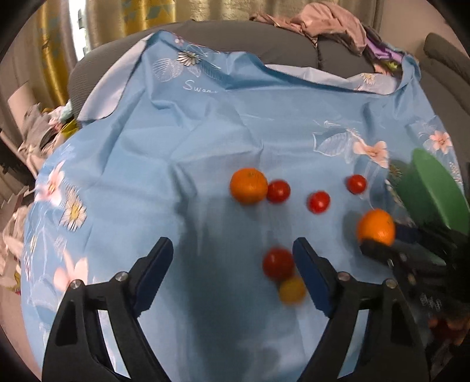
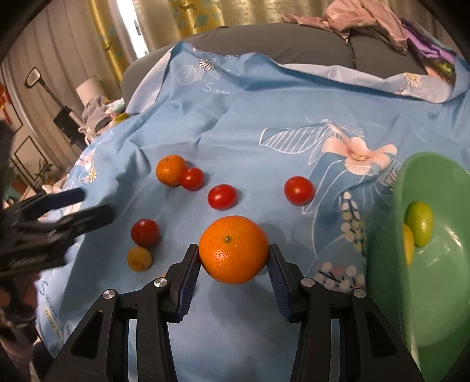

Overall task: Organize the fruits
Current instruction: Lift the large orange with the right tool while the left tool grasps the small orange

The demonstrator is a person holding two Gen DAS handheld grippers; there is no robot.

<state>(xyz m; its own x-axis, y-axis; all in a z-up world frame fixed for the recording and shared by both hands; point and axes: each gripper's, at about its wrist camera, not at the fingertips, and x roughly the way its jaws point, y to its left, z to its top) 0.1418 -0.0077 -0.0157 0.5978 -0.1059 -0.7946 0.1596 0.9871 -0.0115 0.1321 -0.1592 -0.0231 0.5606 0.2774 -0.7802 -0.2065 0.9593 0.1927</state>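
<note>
My right gripper (image 2: 233, 249) is shut on a large orange (image 2: 233, 249), held just above the blue floral cloth (image 2: 264, 117); the left wrist view shows that orange (image 1: 376, 226) too. My left gripper (image 1: 232, 246) stands open over the cloth, with a red tomato (image 1: 277, 263) and a small yellow fruit (image 1: 292, 289) close inside its right finger, untouched by the left one. A second orange (image 1: 248, 185) and three more tomatoes lie farther back. A green bowl (image 2: 440, 293) at the right holds a green fruit (image 2: 420, 223) and a yellow one (image 2: 408, 244).
The cloth covers a grey sofa (image 2: 293, 44) with piled clothes (image 2: 367, 17) at the back right. More clutter lies off the cloth's left edge (image 1: 41, 132). Curtains hang behind. Bare cloth stretches at the left and back of the fruit.
</note>
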